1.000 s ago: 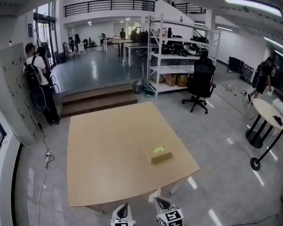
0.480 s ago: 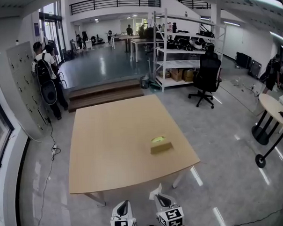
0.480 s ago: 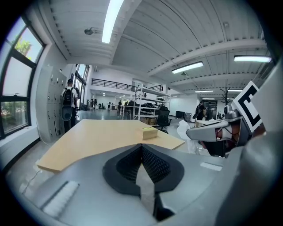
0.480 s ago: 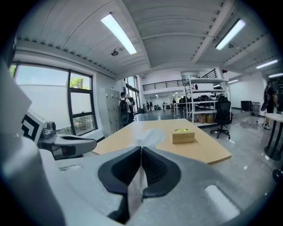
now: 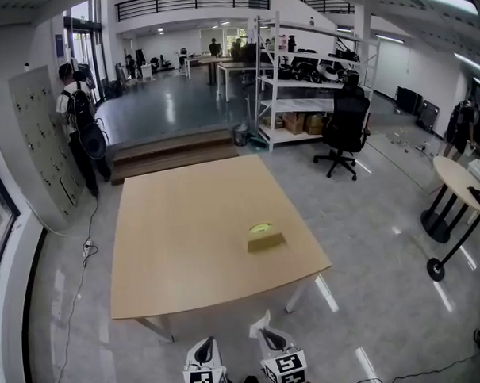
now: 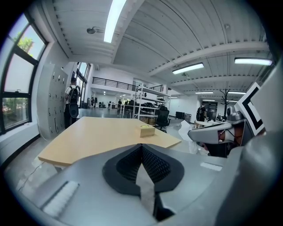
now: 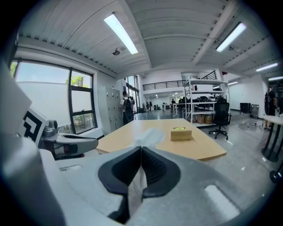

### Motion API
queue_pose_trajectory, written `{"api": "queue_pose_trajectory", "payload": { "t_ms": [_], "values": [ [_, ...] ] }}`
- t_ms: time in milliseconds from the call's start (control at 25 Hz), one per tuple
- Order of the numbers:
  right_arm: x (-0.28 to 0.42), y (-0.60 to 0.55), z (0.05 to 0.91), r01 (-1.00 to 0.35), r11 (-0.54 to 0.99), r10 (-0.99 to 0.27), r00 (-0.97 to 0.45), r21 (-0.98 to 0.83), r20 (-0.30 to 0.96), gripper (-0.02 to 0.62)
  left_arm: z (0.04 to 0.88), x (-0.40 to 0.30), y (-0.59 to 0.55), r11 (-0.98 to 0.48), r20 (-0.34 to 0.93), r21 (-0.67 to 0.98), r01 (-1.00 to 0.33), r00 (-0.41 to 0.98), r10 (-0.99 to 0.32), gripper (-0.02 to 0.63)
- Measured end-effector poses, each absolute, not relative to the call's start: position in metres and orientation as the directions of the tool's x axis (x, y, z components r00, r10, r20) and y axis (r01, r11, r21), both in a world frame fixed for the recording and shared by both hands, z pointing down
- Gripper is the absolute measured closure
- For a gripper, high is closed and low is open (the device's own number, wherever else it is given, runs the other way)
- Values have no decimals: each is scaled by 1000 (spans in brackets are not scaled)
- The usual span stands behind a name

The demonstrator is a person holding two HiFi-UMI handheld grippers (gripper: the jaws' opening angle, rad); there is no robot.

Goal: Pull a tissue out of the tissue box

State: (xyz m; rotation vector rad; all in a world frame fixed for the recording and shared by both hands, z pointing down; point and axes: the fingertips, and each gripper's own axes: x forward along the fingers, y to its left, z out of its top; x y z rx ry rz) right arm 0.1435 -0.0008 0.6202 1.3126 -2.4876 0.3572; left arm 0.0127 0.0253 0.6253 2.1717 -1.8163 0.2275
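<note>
Well short of the tissue box (image 5: 265, 239), your left gripper (image 5: 204, 352) is clenched empty; your right gripper (image 5: 266, 336) pinches 1 tissue (image 7: 149, 137).

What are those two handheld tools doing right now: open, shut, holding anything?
Left tool: closed, nothing visible between its jaws.
Right tool: closed on a white paper tissue.

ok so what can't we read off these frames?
- Tissue box slot: too small in head view, seen side-on in right gripper view; can't tell if another tissue sticks up.
- Tissue: its lower end hidden between the right gripper's shut jaws.
- Left gripper: body cut off by head view's bottom edge.
</note>
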Motion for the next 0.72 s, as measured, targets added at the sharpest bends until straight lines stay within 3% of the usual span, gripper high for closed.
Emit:
{"api": "queue_pose_trajectory", "payload": {
  "t_ms": [720],
  "values": [
    [149,-17,607,-846,530,-785,-514,-57,345,597,613,17,9,-181,284,113,-977,207,-936,588]
  ]
}}
